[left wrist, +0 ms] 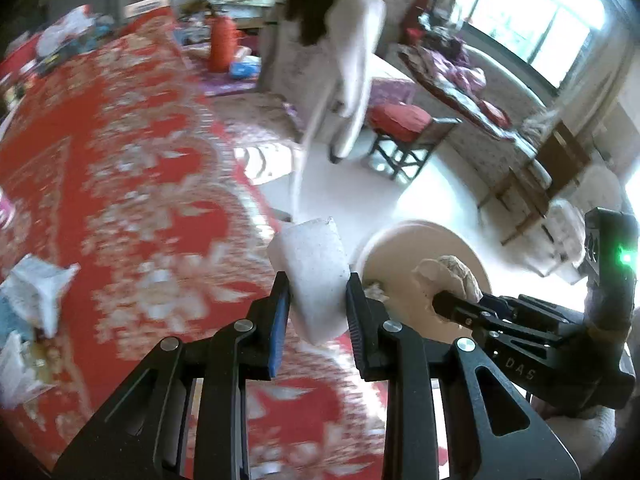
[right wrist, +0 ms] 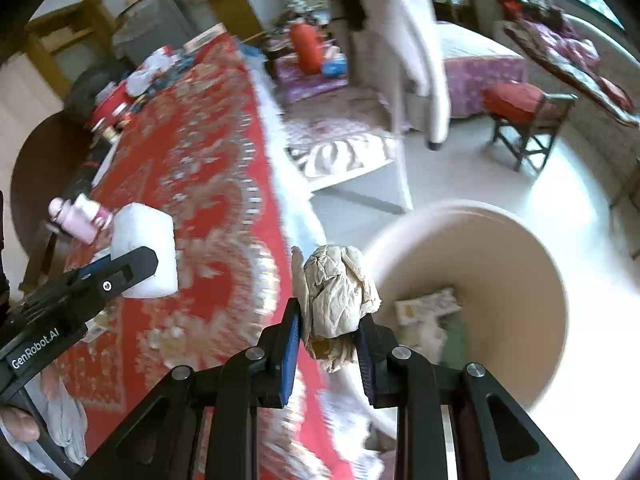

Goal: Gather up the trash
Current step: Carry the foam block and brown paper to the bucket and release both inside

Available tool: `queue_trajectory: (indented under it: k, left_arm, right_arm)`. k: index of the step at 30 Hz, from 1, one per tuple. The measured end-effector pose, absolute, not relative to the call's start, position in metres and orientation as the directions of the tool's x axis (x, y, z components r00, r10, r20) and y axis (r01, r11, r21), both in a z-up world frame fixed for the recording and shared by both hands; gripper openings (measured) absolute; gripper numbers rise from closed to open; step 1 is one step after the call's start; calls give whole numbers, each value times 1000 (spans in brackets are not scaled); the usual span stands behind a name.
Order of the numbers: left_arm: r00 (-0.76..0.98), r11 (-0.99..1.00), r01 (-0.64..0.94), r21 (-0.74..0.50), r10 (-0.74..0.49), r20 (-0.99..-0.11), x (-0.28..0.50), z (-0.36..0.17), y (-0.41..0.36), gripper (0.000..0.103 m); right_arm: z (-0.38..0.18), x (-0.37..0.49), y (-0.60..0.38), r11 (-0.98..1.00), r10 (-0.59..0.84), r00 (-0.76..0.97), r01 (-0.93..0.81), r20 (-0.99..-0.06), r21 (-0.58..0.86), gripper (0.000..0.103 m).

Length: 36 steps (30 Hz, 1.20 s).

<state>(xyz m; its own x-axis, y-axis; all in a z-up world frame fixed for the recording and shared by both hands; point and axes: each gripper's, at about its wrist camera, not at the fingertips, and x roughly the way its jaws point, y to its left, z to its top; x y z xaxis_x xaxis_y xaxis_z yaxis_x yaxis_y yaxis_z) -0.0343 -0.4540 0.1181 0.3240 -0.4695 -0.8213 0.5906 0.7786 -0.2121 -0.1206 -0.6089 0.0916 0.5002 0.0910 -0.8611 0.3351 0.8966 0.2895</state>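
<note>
Right wrist view showed the right gripper (right wrist: 329, 326) pinching crumpled paper (right wrist: 338, 292) at lower centre (light, crushable) — left gripper (left wrist: 316, 300) clamped a white block (left wrist: 310, 264), seemingly foam.

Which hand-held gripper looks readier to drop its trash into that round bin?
Probably the right. The right hand-held gripper holds the crumpled paper ball at the beige bin rim. The left hand-held gripper holds the white foam block farther back, over the red tablecloth.
</note>
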Motion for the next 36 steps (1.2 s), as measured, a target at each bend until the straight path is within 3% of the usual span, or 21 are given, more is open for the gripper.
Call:
queue_trajectory:
  k: [9, 21, 26, 30, 32, 36]
  left_arm:
    - [240, 720, 661, -212, -470, -849, -62, 91, -529, 25]
    - [177, 697, 680, -228, -458, -871, -68, 63, -574, 25]
    - [135, 689, 673, -269, -471, -872, -66, 55, -579, 28]
    - [112, 686, 663, -300, -487, -866, -64, 51, -579, 35]
    - [90, 680, 660, -320, -494, -865, -64, 49, -580, 39]
    - [77, 676, 661, -326, -493, -867, -64, 48, -579, 45]
  right_arm:
    - [75, -165, -667, 849, 49, 467, 446, -883, 283, 25]
    - [56, -184, -700, 813, 42, 429, 510, -902, 280, 25]
    - [50, -185, -707, 800, 48, 414, 528, -909, 284, 35]
    - [46, -186, -711, 794, 46, 408, 539, -912, 281, 38]
    - [46, -187, -712, 790, 37, 407, 547, -913, 276, 45]
    - [47, -188, -714, 790, 37, 408, 547, -912, 276, 45]
